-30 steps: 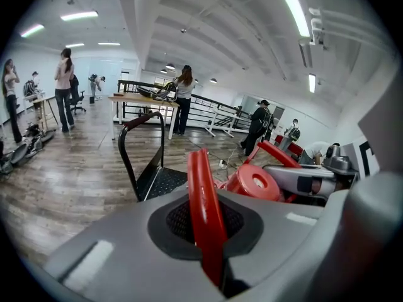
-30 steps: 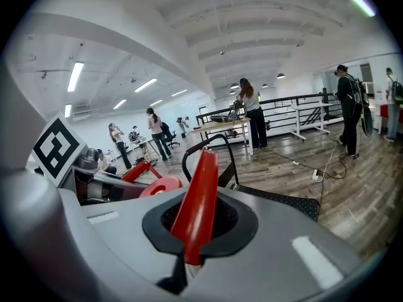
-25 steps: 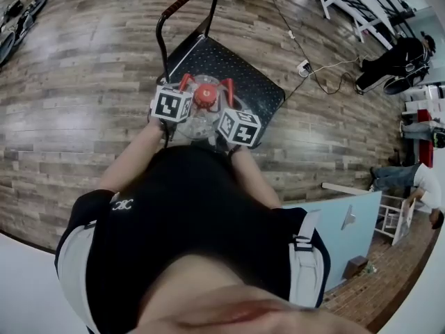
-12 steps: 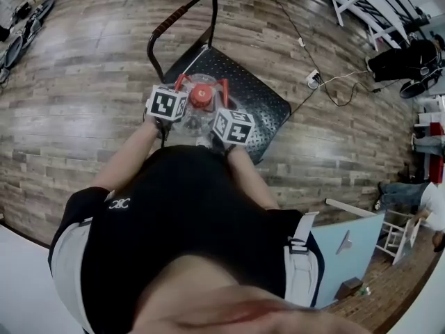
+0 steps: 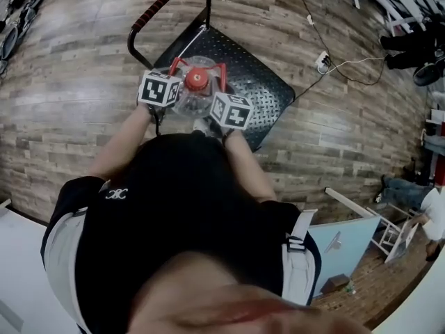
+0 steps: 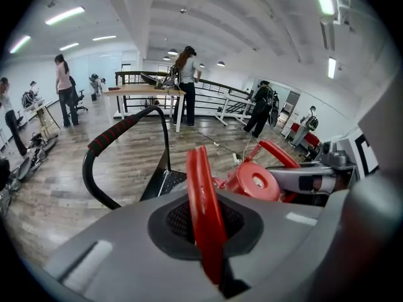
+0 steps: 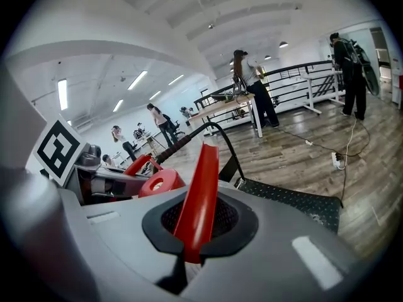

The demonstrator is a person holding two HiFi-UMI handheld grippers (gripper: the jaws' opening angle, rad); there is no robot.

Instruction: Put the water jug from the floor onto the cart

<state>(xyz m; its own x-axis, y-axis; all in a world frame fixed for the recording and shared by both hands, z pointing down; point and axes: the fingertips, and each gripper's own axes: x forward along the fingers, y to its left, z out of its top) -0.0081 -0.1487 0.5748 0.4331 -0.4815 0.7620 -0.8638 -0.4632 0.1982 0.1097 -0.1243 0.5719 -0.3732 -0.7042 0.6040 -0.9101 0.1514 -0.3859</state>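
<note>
**Both grippers clenched on the jug's handle, at the cart's near left edge**

From the head view we see the water jug (image 5: 189, 103), clear-bodied with a red cap (image 5: 197, 79), held between our two grippers just in front of us. It overlaps the near left edge of the cart (image 5: 257, 92), a black platform with a dotted deck lying on the wooden floor (image 5: 69, 117). We cannot tell whether the jug's base touches the deck or hangs above it.

The left gripper (image 6: 204, 231) has its jaws closed tight on a red band of the jug's handle (image 6: 200, 187), which stands upright in the dark notch between them. The right gripper (image 7: 196, 228) is clamped the same way on another red band of that handle. The cap sits between the two grippers, right of the left one and left of the right one.

The cart's push bar (image 5: 149, 16), wrapped in a red and black grip, rises at the far left end of the deck, beyond the jug. A white power strip (image 5: 321, 61) with its cable lies on the floor to the far right, well apart from the cart.
</note>
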